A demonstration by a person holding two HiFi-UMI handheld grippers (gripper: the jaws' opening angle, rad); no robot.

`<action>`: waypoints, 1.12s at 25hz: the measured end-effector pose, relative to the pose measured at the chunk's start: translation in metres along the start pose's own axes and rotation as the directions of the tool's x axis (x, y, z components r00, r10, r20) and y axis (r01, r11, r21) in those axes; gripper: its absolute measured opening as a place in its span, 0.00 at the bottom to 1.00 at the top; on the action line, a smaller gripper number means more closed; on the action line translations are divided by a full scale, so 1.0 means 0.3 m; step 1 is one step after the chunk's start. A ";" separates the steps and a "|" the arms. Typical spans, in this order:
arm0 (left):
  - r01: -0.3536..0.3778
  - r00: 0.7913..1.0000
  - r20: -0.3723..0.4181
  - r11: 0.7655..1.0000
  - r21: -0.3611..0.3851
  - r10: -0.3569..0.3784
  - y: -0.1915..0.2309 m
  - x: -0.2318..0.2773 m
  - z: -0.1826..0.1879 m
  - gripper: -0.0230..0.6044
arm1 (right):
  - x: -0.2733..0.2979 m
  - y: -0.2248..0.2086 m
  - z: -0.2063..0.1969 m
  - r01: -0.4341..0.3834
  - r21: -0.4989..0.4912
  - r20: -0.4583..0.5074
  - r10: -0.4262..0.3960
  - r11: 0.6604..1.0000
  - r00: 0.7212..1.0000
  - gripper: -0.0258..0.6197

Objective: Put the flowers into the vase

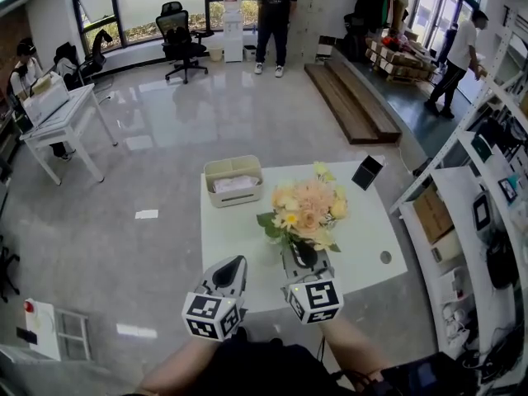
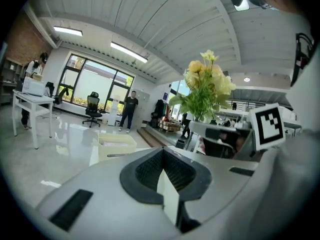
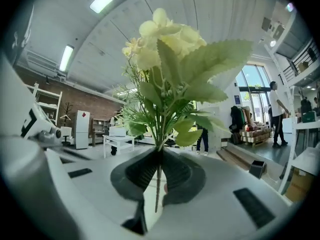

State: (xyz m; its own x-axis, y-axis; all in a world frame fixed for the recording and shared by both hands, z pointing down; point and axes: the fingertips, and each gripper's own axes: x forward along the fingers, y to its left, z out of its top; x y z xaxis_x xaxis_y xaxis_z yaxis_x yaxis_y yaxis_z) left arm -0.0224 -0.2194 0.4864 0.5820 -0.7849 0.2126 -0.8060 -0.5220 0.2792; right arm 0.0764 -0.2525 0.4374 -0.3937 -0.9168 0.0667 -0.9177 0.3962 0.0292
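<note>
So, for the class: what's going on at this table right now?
A person stands at a white table with a gripper in each hand. The right gripper has its jaws shut on the stem of a bunch of pale yellow and peach flowers, held over the table. The left gripper is beside it, jaws together with nothing between them. A beige tub sits at the far edge. No vase shows in any view.

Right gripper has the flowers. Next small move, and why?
Probably pause the right gripper, shut on the stem of the flowers over the table, and look for the vase: no view shows one, only a beige bin there.
</note>
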 end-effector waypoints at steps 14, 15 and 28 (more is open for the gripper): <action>0.008 1.000 -0.011 1.000 -0.004 -0.008 0.026 0.006 -0.002 0.04 | 0.169 -0.003 -0.028 -0.018 -0.031 -0.005 0.017 0.999 1.000 0.09; 0.008 1.000 -0.013 1.000 -0.006 -0.008 0.031 0.006 -0.004 0.04 | 0.174 -0.005 -0.055 -0.014 -0.028 -0.023 0.014 1.000 1.000 0.09; 0.021 1.000 -0.023 0.999 -0.024 -0.022 0.065 0.020 -0.011 0.04 | 0.219 -0.022 -0.308 0.007 0.020 -0.302 -0.001 1.000 0.953 0.09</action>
State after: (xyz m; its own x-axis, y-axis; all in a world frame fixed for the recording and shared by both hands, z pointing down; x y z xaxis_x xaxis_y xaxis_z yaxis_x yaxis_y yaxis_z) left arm -0.0341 -0.2332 0.4963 0.6016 -0.7656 0.2281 -0.7907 -0.5302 0.3059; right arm 0.0616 -0.3108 0.5337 -0.3581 -0.8593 0.3652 -0.9215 0.3883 0.0101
